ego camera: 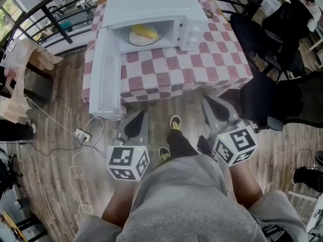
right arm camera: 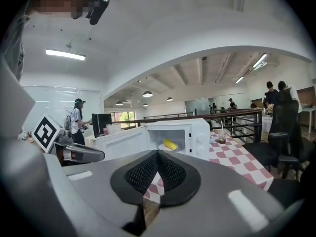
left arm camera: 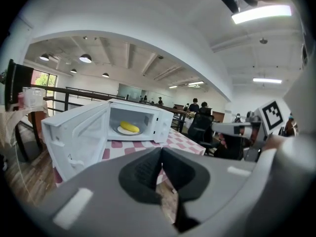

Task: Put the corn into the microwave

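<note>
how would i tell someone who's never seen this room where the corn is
Find the table with the pink-and-white checked cloth; on it stands a boxy white microwave with its door swung open. Inside, on a round white plate, lies the yellow cob of corn, the only yellow thing in that white cavity.

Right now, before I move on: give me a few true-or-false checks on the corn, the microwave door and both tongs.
1. The corn lies on a plate inside the microwave. True.
2. The microwave's door is closed. False: it hangs wide open.
3. The left tongs hold the corn. False: they are shut and empty.
4. The right tongs are shut with nothing between them. True.
5. The microwave stands on the floor. False: it stands on the checkered table.
</note>
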Available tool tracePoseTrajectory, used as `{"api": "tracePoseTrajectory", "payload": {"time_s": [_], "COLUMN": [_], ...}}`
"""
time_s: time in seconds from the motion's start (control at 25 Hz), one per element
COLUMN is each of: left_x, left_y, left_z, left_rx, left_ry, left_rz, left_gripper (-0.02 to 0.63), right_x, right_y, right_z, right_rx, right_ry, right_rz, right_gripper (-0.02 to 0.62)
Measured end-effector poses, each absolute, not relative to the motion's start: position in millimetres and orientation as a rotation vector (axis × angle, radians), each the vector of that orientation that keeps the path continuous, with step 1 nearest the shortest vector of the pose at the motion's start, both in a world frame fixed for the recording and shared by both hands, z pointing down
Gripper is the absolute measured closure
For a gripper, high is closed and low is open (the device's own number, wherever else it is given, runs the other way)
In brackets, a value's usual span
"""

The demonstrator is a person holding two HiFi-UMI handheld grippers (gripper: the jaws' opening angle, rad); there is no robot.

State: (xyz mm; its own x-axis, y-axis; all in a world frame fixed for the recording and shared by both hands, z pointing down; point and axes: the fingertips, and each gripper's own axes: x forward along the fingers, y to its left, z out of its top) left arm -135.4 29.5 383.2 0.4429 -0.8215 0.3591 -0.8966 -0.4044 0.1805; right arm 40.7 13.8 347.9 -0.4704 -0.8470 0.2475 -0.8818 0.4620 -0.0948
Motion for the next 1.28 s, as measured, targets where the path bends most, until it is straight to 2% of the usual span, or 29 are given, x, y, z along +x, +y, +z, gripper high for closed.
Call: {"api": "tracePoseTrajectory", "payload": {"time_s": [1.28], "left_x": [-122], "left_y": [73], "left_z": [367], "left_rx": [2.404], "left_ry": [-1.432], "left_rz": [0.270], "left_gripper": [0.597], "right_x": [40], "right_y": [57], "right_z": [343], "right_rx": [1.532], "right_ry": [-2.518], "right_rz": [0.304], "right_gripper": [0.595]}}
